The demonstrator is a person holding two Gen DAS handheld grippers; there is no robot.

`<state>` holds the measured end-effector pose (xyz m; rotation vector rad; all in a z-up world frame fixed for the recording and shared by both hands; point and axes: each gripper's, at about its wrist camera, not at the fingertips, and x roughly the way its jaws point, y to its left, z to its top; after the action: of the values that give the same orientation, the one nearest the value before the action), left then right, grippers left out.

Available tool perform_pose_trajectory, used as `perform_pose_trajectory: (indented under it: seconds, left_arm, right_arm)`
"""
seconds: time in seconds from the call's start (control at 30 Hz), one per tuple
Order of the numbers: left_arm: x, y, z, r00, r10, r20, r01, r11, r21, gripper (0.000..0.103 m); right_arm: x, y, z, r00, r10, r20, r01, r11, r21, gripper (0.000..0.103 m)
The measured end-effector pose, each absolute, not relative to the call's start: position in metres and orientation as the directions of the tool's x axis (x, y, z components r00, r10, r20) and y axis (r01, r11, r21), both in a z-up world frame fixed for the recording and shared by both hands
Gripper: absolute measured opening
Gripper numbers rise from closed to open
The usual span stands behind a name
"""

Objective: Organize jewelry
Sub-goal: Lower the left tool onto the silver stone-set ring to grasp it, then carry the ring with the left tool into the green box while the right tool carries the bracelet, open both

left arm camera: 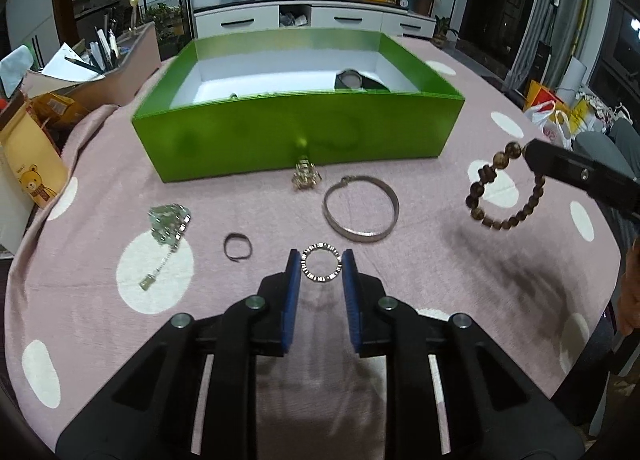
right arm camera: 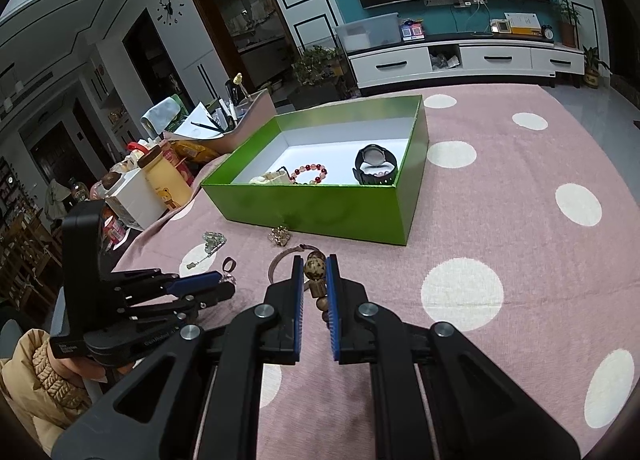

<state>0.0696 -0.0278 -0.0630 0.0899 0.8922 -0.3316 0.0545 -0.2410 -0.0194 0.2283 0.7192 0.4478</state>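
Note:
A green box (left arm camera: 296, 132) stands on the pink dotted tablecloth; it also shows in the right wrist view (right arm camera: 316, 208). It holds a black watch (right arm camera: 375, 165), a red bead bracelet (right arm camera: 309, 173) and a pale piece (right arm camera: 267, 179). My right gripper (right arm camera: 314, 260) is shut on a brown wooden bead bracelet (left arm camera: 505, 188) and holds it above the cloth, right of the box. My left gripper (left arm camera: 321, 256) is open, its fingers on either side of a small sparkly ring bracelet (left arm camera: 321, 267) lying on the cloth.
On the cloth lie a metal bangle (left arm camera: 361, 207), a gold charm (left arm camera: 306, 177), a dark ring (left arm camera: 237, 247) and a crystal brooch (left arm camera: 168, 224). Bottles, packets and a pen tray (left arm camera: 96, 72) crowd the table's left edge.

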Motion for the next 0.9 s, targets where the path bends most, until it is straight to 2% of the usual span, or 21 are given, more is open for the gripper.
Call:
perform_pose_trajectory:
  seconds: [0.33,0.9]
  left_arm:
    - [0.077,-0.015,-0.030,0.631,-0.251,-0.734,0.312,0.948,-0.056,0.020]
    - [0.135,-0.008,0.028,0.689,-0.266,-0.674,0.307,0.950,-0.061,0.020]
  right_arm:
    - [0.061,-0.236,-0.003,0.681,0.467,-0.564,-0.333,0.884,0.329,0.011]
    - [0.106,-0.224,0.037,0.722,0.474,-0.504,-0.359,0.879,0.313,0.011]
